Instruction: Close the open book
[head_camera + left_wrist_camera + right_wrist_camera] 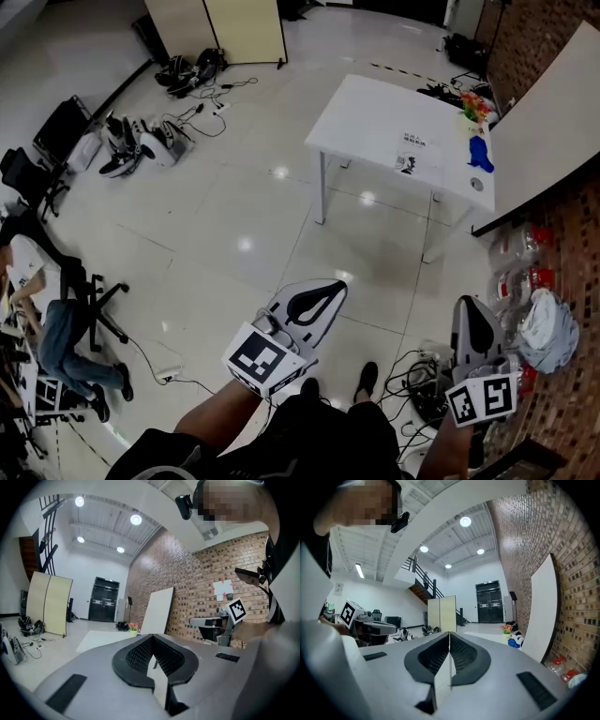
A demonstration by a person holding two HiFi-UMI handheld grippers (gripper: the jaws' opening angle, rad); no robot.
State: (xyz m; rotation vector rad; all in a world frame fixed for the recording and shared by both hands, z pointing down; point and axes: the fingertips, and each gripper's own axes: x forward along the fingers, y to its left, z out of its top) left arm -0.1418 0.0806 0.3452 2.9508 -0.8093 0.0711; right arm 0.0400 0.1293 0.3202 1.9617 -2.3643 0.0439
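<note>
The open book [417, 153] lies flat near the right end of a white table [375, 117], far ahead across the floor in the head view. A blue object [480, 152] and a pot of flowers [473, 108] stand beside it. Well short of the table, my left gripper [337, 285] is held level with its jaws shut and nothing between them [152, 637]. My right gripper [466, 304] is level too, shut and empty [449, 633]. The table [96, 641] shows small in the left gripper view. In the right gripper view the book is too small to make out.
Bare tiled floor lies between me and the table. A large white board [553, 112] leans on the brick wall at the right. Bags [544, 328] and cables [422, 375] lie near my right foot. Gear [150, 141] and a seated person [52, 319] are at the left.
</note>
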